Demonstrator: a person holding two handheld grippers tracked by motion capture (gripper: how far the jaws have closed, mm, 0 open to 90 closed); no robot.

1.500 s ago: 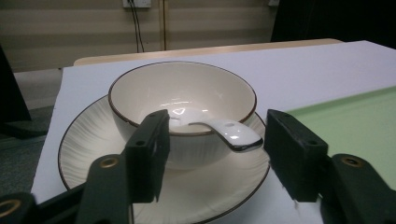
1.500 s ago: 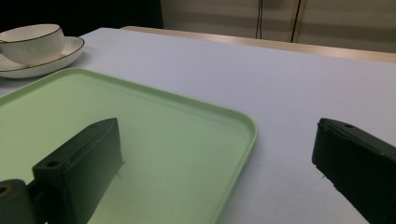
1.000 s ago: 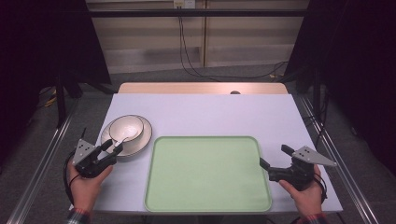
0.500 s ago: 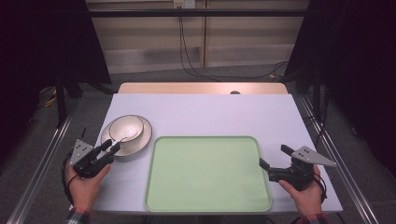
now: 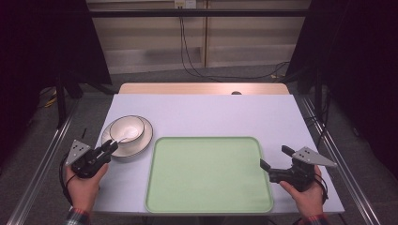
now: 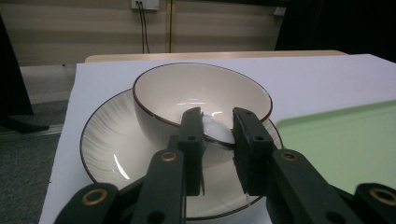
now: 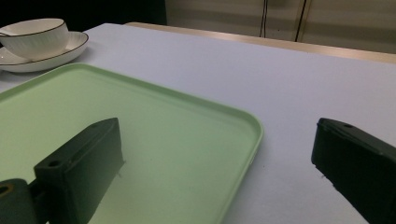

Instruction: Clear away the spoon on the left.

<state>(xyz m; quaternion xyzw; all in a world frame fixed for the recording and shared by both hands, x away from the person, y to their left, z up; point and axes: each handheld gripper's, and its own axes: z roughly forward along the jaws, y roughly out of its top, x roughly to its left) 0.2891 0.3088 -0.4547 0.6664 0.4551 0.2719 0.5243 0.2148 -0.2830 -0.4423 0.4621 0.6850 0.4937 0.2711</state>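
A: Left gripper [image 5: 109, 146]?
B: Low at the table's [image 5: 202, 112] left front, aimed at the crockery. Jaws just closing, now nearly together around the near rim of the bowl [image 6: 201, 98], with a pale, glossy spoon handle [image 6: 216, 129] between the pads. Looks pinched, pads tight against it on both sides.

A: And the bowl?
B: Upright on the plate [image 6: 112, 149], white with a dark rim line. Plate flat on the table, just left of the tray [image 5: 209, 173], not quite touching it in the high view. Spoon leaning inside the bowl, handle out over the near rim.

A: Right gripper [image 5: 272, 161]?
B: Held at the tray's right edge, pointing left across it. Spread wide, nothing between the jaws; one jaw over the green surface, the other over bare table past the rim. Not touching the tray as far as can be told.

A: Tray itself?
B: Pale green, rounded corners, raised lip, lying at the front middle of the table. Bowl and plate seen far off beyond its corner in the right gripper view.
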